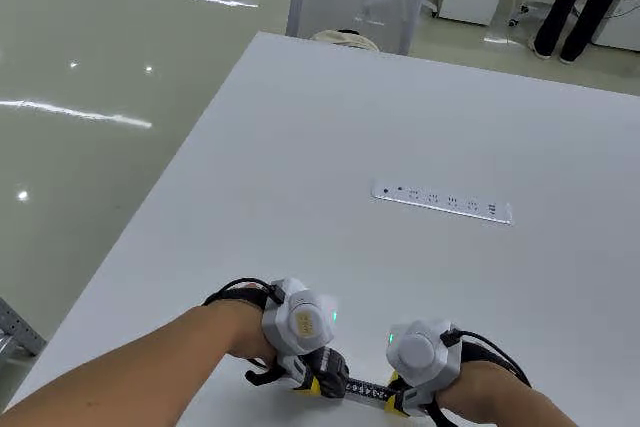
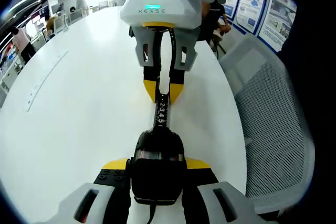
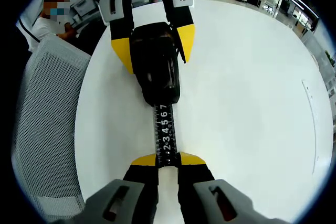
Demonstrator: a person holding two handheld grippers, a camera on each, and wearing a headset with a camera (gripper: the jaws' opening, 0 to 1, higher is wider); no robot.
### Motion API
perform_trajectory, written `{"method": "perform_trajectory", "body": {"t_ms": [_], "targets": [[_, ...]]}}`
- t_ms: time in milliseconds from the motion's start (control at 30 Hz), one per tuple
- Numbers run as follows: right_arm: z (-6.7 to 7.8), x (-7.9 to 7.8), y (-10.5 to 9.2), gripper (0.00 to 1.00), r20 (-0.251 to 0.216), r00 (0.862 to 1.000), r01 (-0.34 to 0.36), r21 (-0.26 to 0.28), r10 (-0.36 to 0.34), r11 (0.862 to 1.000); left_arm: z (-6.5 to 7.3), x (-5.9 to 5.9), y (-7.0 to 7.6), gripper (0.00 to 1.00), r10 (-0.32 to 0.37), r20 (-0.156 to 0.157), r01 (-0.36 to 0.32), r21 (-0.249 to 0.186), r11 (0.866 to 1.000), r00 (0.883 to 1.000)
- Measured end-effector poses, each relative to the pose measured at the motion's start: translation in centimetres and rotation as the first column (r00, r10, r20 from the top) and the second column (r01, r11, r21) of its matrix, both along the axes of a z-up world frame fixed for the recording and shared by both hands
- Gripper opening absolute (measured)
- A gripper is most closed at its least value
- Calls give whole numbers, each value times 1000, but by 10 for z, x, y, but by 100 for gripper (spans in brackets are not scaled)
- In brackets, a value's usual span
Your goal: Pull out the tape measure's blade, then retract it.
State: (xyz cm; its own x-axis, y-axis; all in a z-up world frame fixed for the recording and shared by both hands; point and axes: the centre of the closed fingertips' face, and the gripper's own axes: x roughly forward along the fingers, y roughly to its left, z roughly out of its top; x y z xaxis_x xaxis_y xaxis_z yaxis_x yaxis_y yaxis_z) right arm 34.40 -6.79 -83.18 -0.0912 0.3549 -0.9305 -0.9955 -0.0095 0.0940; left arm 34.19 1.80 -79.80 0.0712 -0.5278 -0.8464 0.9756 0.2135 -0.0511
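Left gripper [image 2: 156,165]: jaws clenched on the black tape measure case [image 2: 157,153], one yellow tip on each flank, low on the white table [image 2: 89,108] near its edge. Right gripper [image 3: 168,159]: jaws clamped on the free end of the blade [image 3: 165,127], facing the left gripper head-on. Blade: a short length is drawn out, running straight between the two grippers just above the tabletop. Head view: left gripper [image 1: 325,377] and right gripper [image 1: 395,394] close together at the near edge, with the blade [image 1: 366,390] between them. Surroundings: a white power strip [image 1: 441,202] lies well apart at mid-table, a grey mesh chair [image 2: 273,129] stands just beside the table edge, and a second chair [image 1: 355,2] stands at the far end. Nothing stands between the grippers but the blade. Writing: "XENSE" [image 2: 155,10] on the right gripper's housing; blade numerals 2 to 5 in the left gripper view, 2 to 7 in the right gripper view. The wall posters [image 2: 262,14] are too small to read.
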Motion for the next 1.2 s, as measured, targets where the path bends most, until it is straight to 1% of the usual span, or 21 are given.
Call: {"method": "perform_trajectory", "body": {"t_ms": [133, 400, 667, 800, 1200], "targets": [[-1, 1, -2, 12, 3, 1000, -1, -3, 1, 1000, 0, 0, 0, 34, 7, -1, -7, -4, 1000, 1000], [-1, 1, -6, 12, 9, 1000, -6, -9, 6, 1000, 0, 0, 0, 34, 11, 3, -11, 4, 1000, 1000], [1, 2, -9, 12, 5, 1000, 2, -10, -2, 1000, 1, 0, 0, 34, 14, 3, -14, 0, 1000, 1000], [-1, 3, -11, 12, 2, 1000, 3, -12, -3, 1000, 1, 0, 0, 34, 19, 5, -19, -7, 1000, 1000], [0, 3, -19, 12, 3, 1000, 0, -24, 0, 1000, 1, 0, 0, 34, 18, 5, -18, 1, 1000, 1000]]}}
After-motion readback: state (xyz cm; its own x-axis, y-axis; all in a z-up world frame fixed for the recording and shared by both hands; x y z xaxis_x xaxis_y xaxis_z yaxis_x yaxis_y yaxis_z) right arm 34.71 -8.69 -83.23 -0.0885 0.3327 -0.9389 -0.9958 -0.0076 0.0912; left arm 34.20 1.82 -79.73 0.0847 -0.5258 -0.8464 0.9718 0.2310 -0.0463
